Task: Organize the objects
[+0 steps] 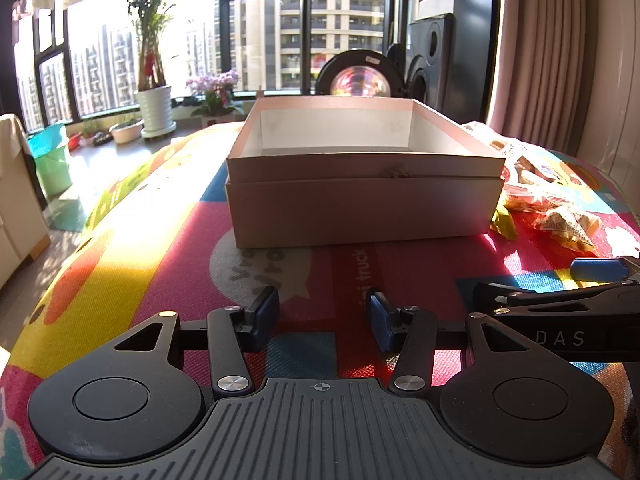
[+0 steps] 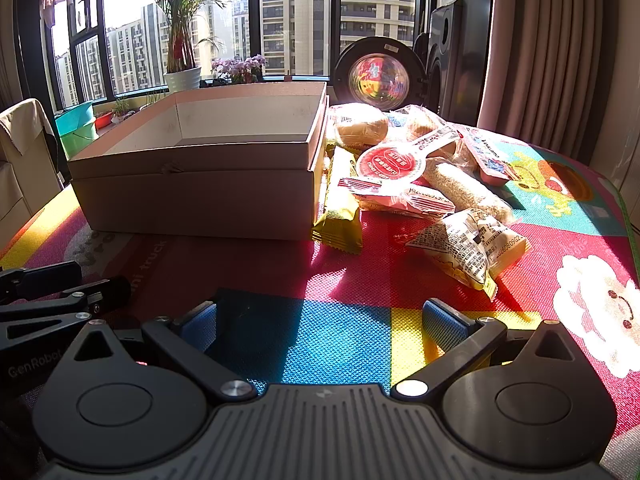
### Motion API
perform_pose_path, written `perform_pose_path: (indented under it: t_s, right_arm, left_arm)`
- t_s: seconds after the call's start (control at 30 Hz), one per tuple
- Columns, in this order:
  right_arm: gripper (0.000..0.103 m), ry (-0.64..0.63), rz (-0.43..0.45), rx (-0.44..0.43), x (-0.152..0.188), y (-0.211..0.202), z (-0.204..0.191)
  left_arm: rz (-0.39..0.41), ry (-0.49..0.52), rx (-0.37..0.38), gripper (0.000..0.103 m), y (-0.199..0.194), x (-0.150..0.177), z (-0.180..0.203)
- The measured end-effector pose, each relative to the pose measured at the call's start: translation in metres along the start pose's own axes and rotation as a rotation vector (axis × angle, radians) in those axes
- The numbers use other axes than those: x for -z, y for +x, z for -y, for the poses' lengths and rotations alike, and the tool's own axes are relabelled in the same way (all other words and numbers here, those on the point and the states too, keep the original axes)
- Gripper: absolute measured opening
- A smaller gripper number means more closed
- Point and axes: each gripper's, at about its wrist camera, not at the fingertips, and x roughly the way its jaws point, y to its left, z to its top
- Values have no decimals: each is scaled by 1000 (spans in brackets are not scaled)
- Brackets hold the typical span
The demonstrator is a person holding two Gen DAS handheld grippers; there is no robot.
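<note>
Both claws released and holding nothing, left gripper (image 1: 323, 316) facing open box (image 1: 364, 196), right gripper (image 2: 320, 320) near snack packets (image 2: 420, 184) on mat (image 2: 340, 276).

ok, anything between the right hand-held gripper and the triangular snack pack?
Nothing: bare play mat between right hand-held gripper and triangular snack pack, per right wrist view.

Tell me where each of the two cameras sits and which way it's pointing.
Left wrist: on the left gripper, low over the mat, facing the box square on; the right gripper shows at the right edge.
Right wrist: on the right gripper, facing the snacks beside the box; the left gripper shows at the left edge.
Shared: box, mat, snacks, window.
</note>
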Motion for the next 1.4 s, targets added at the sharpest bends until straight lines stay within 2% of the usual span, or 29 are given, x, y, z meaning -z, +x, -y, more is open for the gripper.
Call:
perform_pose_path:
  t_s: [1.4]
  right_arm:
    - [103,0,-2,-1,1,0,0]
  left_arm:
    - [0,5,-18,54,1,0,6]
